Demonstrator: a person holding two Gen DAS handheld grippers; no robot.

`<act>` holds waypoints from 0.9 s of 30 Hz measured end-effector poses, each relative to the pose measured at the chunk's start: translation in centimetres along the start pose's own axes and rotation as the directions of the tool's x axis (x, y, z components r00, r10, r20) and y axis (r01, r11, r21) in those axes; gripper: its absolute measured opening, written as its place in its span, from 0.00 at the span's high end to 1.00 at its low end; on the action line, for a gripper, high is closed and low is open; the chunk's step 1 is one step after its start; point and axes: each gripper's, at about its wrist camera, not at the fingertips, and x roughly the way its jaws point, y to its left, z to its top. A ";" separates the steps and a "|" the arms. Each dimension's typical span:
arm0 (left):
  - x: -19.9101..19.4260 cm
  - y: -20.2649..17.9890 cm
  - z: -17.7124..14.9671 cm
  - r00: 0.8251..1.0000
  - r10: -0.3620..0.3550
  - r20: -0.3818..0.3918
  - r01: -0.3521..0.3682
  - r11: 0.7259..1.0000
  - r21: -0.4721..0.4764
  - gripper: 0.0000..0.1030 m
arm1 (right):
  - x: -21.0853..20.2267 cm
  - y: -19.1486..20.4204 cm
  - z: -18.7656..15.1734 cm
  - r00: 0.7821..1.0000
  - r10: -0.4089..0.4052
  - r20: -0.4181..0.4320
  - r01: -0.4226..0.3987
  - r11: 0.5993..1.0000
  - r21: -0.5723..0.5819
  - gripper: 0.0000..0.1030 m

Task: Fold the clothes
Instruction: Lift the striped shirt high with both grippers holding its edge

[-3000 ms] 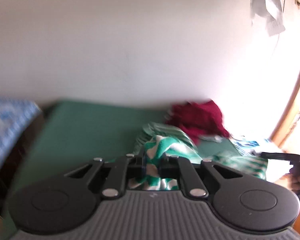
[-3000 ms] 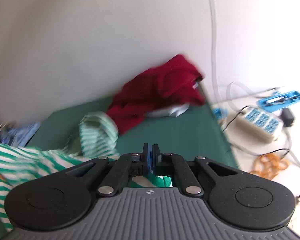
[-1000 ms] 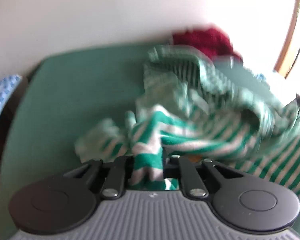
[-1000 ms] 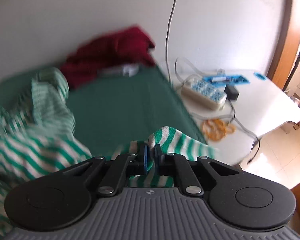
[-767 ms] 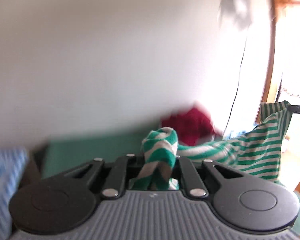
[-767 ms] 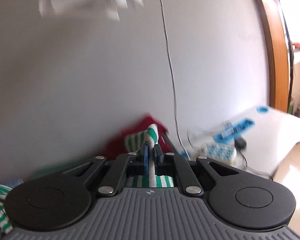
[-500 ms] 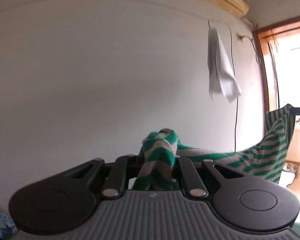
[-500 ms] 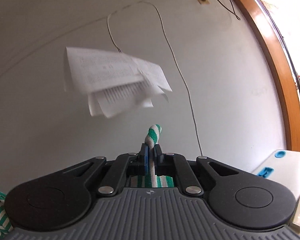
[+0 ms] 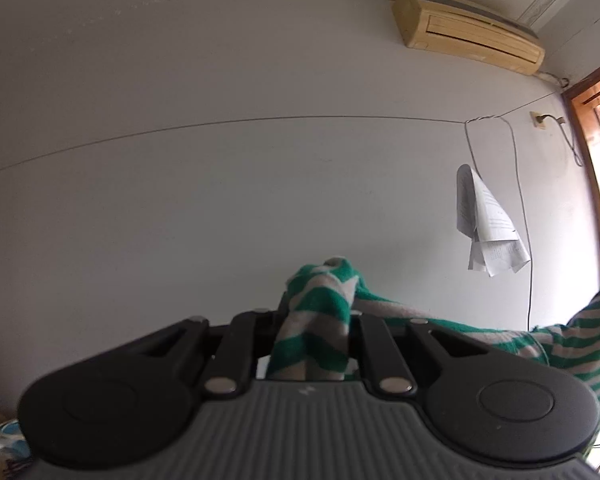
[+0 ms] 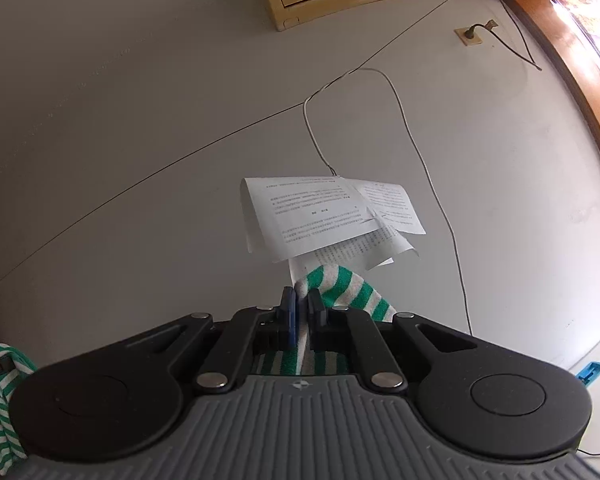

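The step in hand appears to be the lift-and-spread that opens a fold: a green-and-white striped garment (image 9: 312, 320) is held up in the air by two of its edges, one in each claw, in front of a plain wall. The left claw (image 9: 314, 326) is clamped on a thick bunched wad of the cloth, which bulges up above the fingers and hides their tips; from there the fabric runs off to the right as a sagging band and widens into a hanging panel at the frame edge. The right claw (image 10: 302, 312) is closed on a thin, flat edge of the same garment, pinched between the blue fingers (image 10: 287, 314), with a short striped tab curling over beyond them. Neither view shows the surface below, nor the garment's lower hem. The next move probably calls for drawing the two claws apart until the top edge is taut and level, then lowering the cloth flat for folding. The knit looks soft and limp, with even horizontal stripes. Hanging papers (image 10: 332, 220) and an air conditioner (image 9: 466, 32) mark the wall behind.
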 end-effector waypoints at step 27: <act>24.5 -2.1 -17.0 0.895 0.021 -0.445 0.021 0.996 0.089 0.68 | 19.6 -4.5 -13.4 0.943 -0.265 -0.199 0.255 0.964 -0.077 0.94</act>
